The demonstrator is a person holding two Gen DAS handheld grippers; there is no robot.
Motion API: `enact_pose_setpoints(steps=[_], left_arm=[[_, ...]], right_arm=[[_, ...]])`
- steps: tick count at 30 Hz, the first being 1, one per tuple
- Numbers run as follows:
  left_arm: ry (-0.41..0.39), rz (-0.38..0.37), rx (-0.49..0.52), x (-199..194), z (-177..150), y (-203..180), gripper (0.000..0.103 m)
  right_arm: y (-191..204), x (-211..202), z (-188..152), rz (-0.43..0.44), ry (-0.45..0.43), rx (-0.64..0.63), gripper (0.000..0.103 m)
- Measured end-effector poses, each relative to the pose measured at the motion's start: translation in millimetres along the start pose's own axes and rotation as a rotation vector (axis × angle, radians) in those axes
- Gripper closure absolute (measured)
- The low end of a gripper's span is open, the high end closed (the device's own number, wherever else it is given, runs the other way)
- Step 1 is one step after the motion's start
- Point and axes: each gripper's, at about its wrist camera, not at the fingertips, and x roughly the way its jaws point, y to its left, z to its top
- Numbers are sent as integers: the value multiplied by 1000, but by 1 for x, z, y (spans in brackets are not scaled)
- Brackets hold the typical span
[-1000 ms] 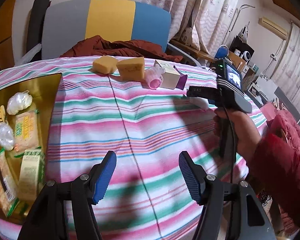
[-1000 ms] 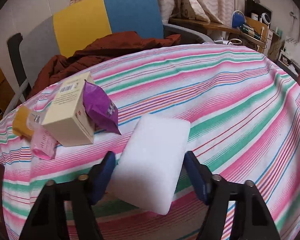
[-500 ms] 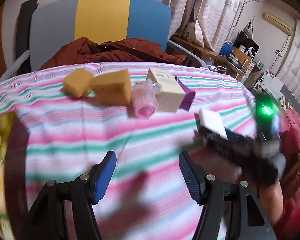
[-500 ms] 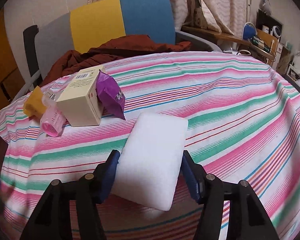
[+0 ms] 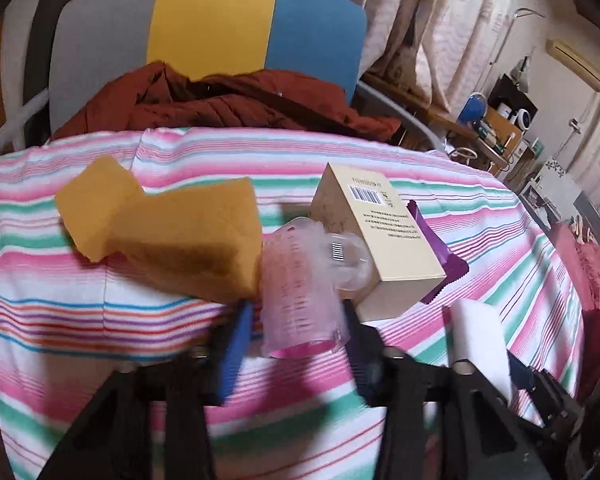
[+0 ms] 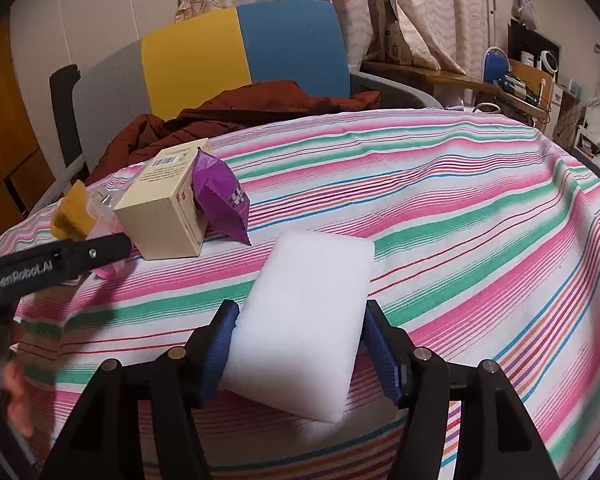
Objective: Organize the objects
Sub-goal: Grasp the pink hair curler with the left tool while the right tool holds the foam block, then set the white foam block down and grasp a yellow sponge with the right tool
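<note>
left hand-held gripper (image 5: pixel 296 344): closing around pink cup (image 5: pixel 296 280), blurred, contact unclear | right hand-held gripper (image 6: pixel 300 356): grips white sponge (image 6: pixel 304 320)

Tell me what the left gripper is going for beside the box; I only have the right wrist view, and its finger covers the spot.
Observer: A clear pink cup lying on its side. The left gripper has its jaws closing with the cup between them.
Operator: Anything crowding the cup?
Observer: A yellow sponge seems to touch one side of it, and the box sits against the other.
Operator: Just that one sponge?
Observer: No, a second sponge, also yellow, sits partly behind the first.
</note>
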Motion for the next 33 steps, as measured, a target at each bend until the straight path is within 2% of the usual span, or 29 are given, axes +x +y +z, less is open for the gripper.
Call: enact_pose_setpoints(steps=[3, 9, 20, 23, 26, 28, 30, 33], left_arm=[[-35, -7, 72, -7, -14, -2, 67], [-37, -95, 28, -32, -41, 4, 67], [-28, -143, -27, -64, -79, 23, 67], [-14, -166, -74, -70, -89, 36, 67], [-9, -192, -83, -77, -103, 43, 67], [-14, -198, -65, -81, -108, 41, 67], [-19, -197, -45, -83, -111, 38, 67], [-22, -206, -48, -83, -111, 38, 67]], right_arm=[[0, -1, -2, -2, -4, -2, 40], [0, -1, -2, 2, -8, 1, 40], [2, -1, 0, -2, -2, 0, 39], [2, -4, 0, 2, -8, 2, 33], [-3, -20, 1, -15, -67, 28, 32], [0, -40, 1, -43, -137, 33, 27], [11, -57, 2, -4, -179, 28, 21], [42, -69, 9, 179, -155, -5, 19]])
